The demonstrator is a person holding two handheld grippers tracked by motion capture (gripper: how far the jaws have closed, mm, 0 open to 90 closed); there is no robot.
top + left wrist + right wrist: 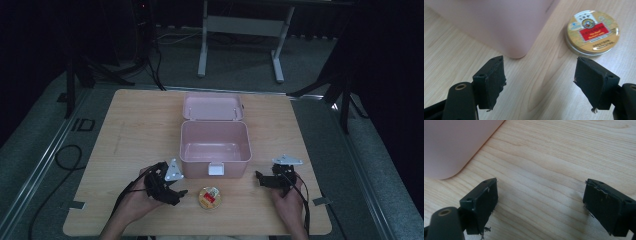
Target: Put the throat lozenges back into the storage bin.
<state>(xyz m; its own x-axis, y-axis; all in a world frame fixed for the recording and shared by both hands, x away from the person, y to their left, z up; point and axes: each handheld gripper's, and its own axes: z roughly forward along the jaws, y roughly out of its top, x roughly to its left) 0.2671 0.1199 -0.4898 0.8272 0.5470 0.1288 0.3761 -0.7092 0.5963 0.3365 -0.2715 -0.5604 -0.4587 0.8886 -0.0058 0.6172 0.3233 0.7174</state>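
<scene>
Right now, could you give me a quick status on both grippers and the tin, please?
Left gripper open, empty. Right gripper open, empty. Round tin on table before open pink box, between grippers. Nothing blocking.

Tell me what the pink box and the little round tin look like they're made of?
The pink box looks like matte moulded plastic: smooth walls, rounded corners. The round tin seems to be metal, with a silvery rim and a glossy printed gold lid, though the pictures leave that open.

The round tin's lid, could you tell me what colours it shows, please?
Gold round tin with a red label, best in the left gripper view.
</scene>
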